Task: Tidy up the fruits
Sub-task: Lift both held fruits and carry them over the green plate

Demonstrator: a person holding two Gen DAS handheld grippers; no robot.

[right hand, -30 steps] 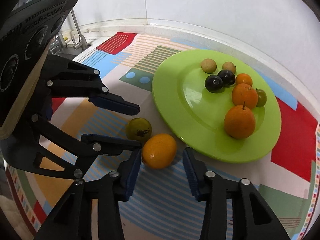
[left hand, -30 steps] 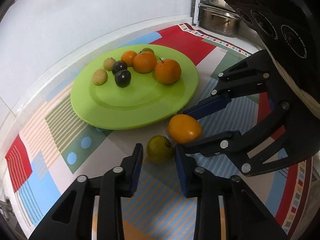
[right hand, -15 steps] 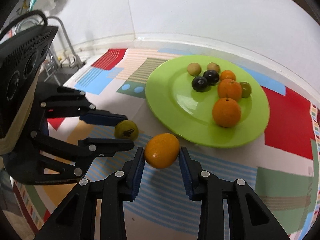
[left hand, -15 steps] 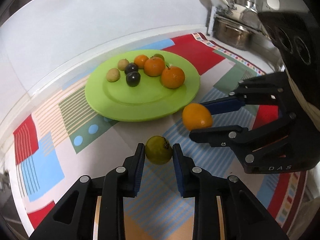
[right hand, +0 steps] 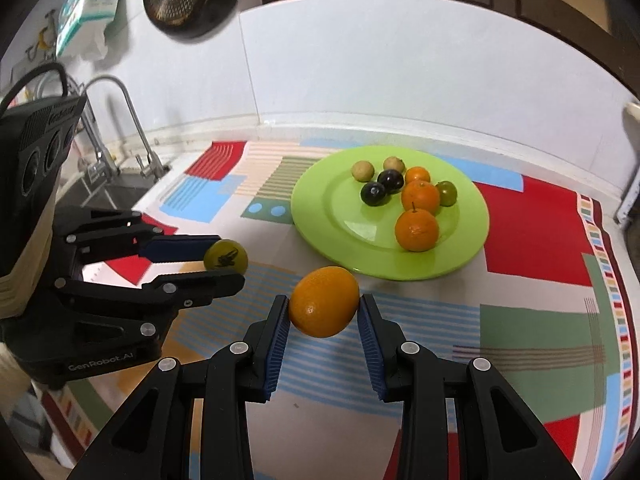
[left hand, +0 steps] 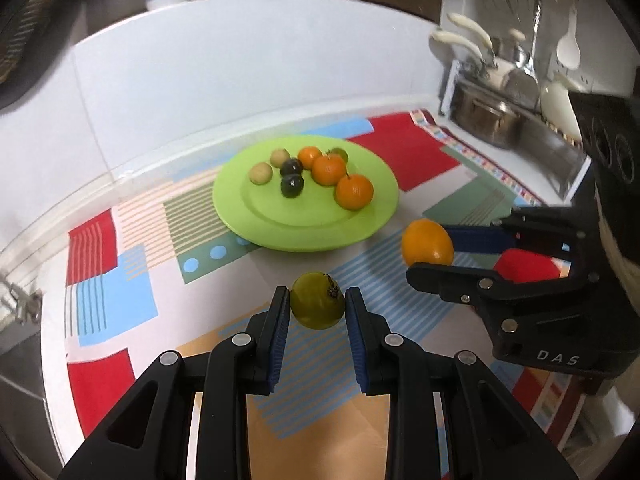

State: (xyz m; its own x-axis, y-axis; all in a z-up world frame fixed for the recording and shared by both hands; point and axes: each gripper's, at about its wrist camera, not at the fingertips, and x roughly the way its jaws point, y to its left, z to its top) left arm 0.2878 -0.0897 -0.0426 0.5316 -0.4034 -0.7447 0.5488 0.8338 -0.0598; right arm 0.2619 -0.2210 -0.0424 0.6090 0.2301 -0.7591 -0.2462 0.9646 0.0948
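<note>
A kitchen counter runs along a white wall, covered by a patchwork mat (left hand: 132, 280) of red, blue, green and striped blocks.

In the left wrist view the left gripper (left hand: 318, 304) pinches a green fruit (left hand: 317, 300) between its blue pads, raised above the mat at 6 o'clock from the green plate (left hand: 280, 228). From the right wrist view that same gripper (right hand: 224, 266) enters from 9 o'clock with the green fruit (right hand: 225, 256) caught at its tips.

The right gripper (right hand: 323, 308) squeezes an orange fruit (right hand: 324, 301) between its pads, held above the mat just off the plate's (right hand: 332, 236) near rim, at about 7 o'clock from the plate's centre. In the left wrist view this gripper (left hand: 434, 256) reaches in from 3 o'clock, the orange fruit (left hand: 427, 242) clamped at its end, just beside the plate's right edge.

On the plate, fruits cluster toward the far half: three oranges (right hand: 417, 231) in a line, two dark plums (right hand: 374, 194) touching each other at their 9 o'clock, two pale tan fruits (right hand: 363, 170) beyond the plums, and a small green fruit (right hand: 446, 193) at 3 o'clock of the middle orange.

Outward, a steel faucet (right hand: 132, 120) rises over a sink at 9 o'clock in the right wrist view. A metal pot (left hand: 486, 118) sits under hanging utensils (left hand: 568, 46) at 2 o'clock in the left wrist view.
</note>
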